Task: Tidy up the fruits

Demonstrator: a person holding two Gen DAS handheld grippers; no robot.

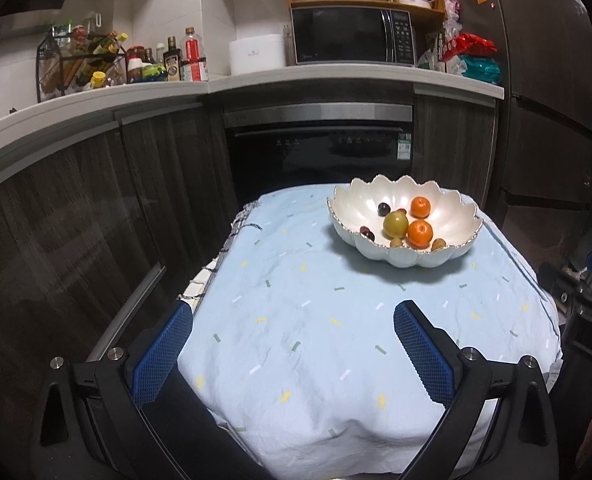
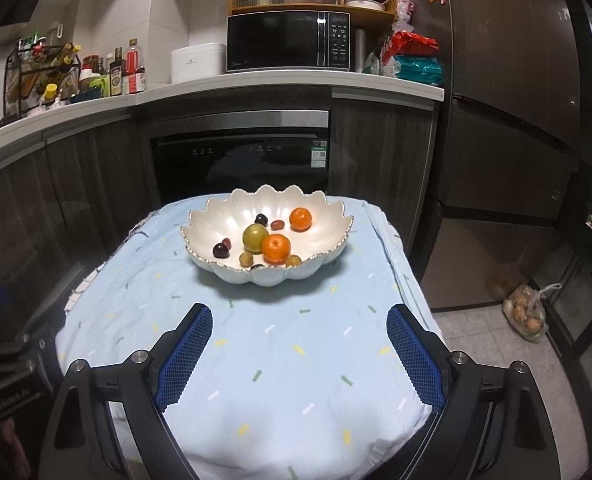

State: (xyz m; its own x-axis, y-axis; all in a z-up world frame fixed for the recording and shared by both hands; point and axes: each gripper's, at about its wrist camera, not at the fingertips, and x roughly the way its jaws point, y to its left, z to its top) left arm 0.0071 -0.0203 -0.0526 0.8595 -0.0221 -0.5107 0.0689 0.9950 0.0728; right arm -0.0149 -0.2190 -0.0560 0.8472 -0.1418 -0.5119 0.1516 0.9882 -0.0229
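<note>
All the fruit sits together in the white scalloped bowl (image 2: 267, 240), which stands on the far half of the blue-clothed table (image 2: 256, 360), well apart from both grippers. Inside it are two oranges (image 2: 276, 249), one toward the front and one toward the back, a yellow-green fruit (image 2: 255, 236) touching the front orange, several dark plums (image 2: 220, 250) and a few small brown fruits (image 2: 246, 259) near the front rim.

The right gripper (image 2: 299, 354) hovers over the near part of the cloth with its fingers spread wide and nothing between them; the left gripper (image 1: 292, 354) does the same on the left side, equally released and empty.

The risks come mostly from the crowding. The front orange and the yellow-green fruit touch, so fingers closing on one would likely nudge the other and set the round pieces rolling down the sloped bowl wall. The small brown fruits lie close under the rim, where a finger could catch the scalloped edge and tip or slide the bowl on the loose, wrinkled cloth. A plum is small and smooth and may well squirt out of a hard pinch. Anything dropped near the table edge could roll off onto the floor
</note>
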